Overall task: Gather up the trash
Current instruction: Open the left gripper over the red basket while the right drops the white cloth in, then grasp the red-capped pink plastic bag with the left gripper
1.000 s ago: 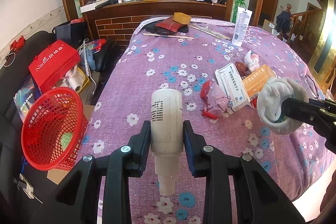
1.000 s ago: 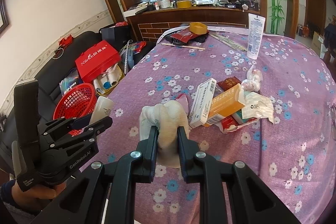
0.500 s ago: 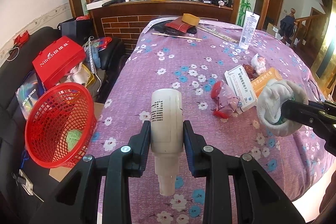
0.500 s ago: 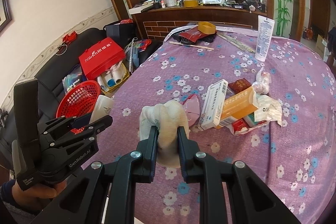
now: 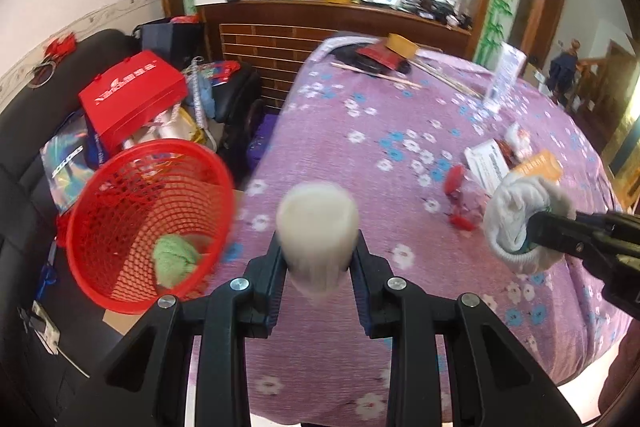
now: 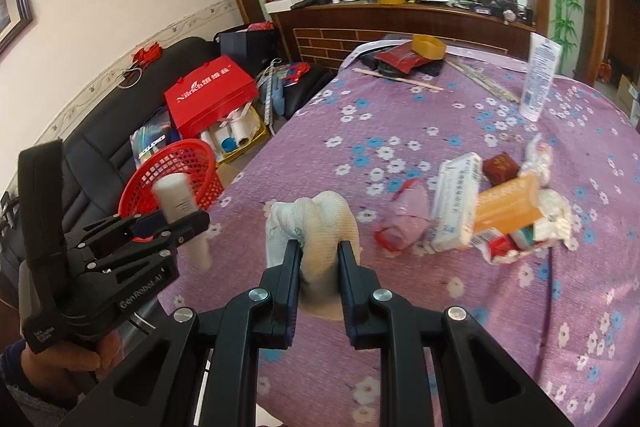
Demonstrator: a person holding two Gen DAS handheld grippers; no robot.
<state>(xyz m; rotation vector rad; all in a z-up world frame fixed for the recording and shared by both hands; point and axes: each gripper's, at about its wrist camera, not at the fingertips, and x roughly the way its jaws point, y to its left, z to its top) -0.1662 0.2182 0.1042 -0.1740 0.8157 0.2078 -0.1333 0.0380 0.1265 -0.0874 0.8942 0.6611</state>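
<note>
Left gripper (image 5: 318,259): clamped on a white bottle (image 5: 318,223), blurred, held upright in the air over the near left edge of the table (image 5: 360,107).
Right gripper (image 6: 319,259): clamped on a bunched white sock (image 6: 316,223), held above the table's near edge, to the right of the left gripper (image 6: 176,227).
Red basket (image 5: 148,223): open-topped mesh, off the table's left side, just left of the bottle; a green cloth (image 5: 174,259) lies inside.
Table: purple flowered cover; bare cloth runs from the near edge up the middle.
Trash pile (image 6: 492,211): boxes and wrappers, right of the sock, apart from it.
Red bag (image 5: 132,95): on the black sofa (image 5: 24,227) beyond the basket.
White tube (image 6: 540,79): upright, far right side of the table.
</note>
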